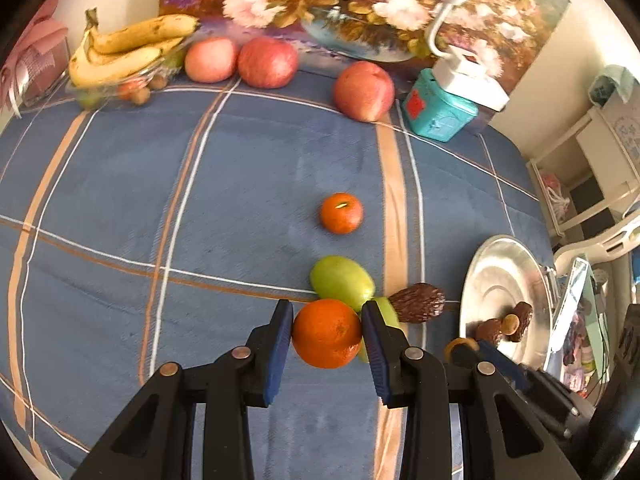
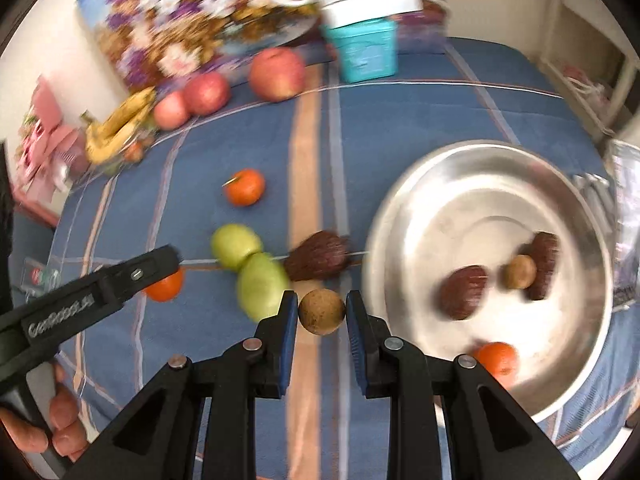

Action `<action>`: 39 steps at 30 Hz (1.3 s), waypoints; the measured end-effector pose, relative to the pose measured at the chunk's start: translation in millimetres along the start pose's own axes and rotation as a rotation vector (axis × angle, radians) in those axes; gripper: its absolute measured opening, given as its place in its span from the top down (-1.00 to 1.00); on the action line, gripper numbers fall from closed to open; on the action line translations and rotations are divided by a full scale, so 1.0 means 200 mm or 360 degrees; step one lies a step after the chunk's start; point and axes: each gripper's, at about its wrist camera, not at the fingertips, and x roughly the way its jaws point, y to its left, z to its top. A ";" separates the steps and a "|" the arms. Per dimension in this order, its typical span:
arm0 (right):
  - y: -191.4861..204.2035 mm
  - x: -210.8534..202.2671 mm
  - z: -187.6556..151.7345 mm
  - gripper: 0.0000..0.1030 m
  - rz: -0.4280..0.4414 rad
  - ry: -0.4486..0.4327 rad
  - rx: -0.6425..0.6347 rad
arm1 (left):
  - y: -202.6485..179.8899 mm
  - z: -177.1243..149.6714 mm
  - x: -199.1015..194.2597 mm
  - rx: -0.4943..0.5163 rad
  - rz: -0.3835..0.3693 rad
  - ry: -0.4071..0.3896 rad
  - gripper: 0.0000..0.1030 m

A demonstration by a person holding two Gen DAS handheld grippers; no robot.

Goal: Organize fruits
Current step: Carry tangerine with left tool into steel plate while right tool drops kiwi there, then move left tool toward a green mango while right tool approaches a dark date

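Left gripper [image 1: 326, 334] clamps an orange [image 1: 327, 333] above the blue plaid cloth [image 1: 160, 200]; two green fruits [image 1: 343, 282] and a brown scaly fruit [image 1: 418, 303] crowd just behind it. Right gripper [image 2: 322, 312] holds a small brown round fruit [image 2: 321, 311] beside the steel bowl [image 2: 400, 220], which holds fruit.

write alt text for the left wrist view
The left gripper clasps an orange above a blue plaid cloth. Green fruits, a small orange and a steel bowl lie beyond.
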 end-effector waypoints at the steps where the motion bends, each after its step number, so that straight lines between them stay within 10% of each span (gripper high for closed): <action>1: -0.04 -0.01 0.01 0.50 -0.0038 -0.0013 0.0034 | -0.03 0.00 0.00 0.0027 0.0005 -0.0004 0.27; 16: -0.48 -0.13 -0.01 0.49 -0.0249 -0.0115 0.0432 | -0.58 -0.14 0.10 0.0400 -0.0349 0.0085 0.23; 24: -0.50 -0.14 -0.02 0.49 -0.0250 -0.0105 0.0446 | -0.56 -0.12 0.11 0.0366 -0.0345 0.0082 0.12; 28: -0.48 -0.13 -0.02 0.39 -0.0245 -0.0089 0.0424 | -0.48 -0.11 0.12 0.0299 -0.0266 0.0094 0.04; 31: -0.46 -0.10 -0.02 -0.07 -0.0236 -0.0055 0.0404 | -0.39 -0.08 0.14 0.0234 -0.0095 0.0094 -0.33; 39: -0.31 -0.01 -0.03 -0.59 -0.0236 -0.0001 0.0247 | -0.07 -0.03 0.17 0.0005 0.0267 0.0095 -0.95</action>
